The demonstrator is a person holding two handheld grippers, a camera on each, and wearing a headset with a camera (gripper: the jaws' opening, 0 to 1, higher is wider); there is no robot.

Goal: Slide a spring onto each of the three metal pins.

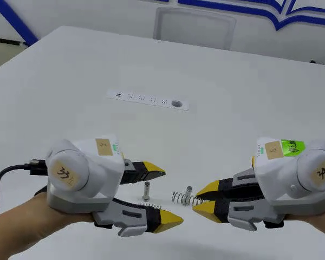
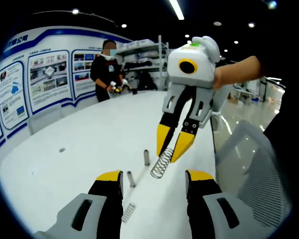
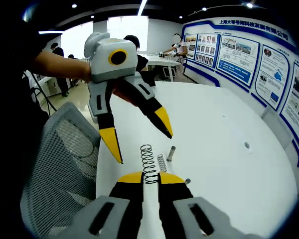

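our right claw [image 1: 205, 199] is shut tight on one end of a spring [image 1: 180, 197]. the spring sticks out toward the middle, just over the white table [image 1: 86, 59]. our left claw [image 1: 164, 195] is wide apart and holds nothing. between the claws a little metal pin [image 1: 147, 190] stands up. a second pin [image 1: 188, 190] stands right beside the held spring. the other spring [image 1: 150, 206] lies flat near the first pin. we think no pin has a spring on yet, so this is the first one. next we must line up the free end with a pin top and slide it down softly, so nothing tips.
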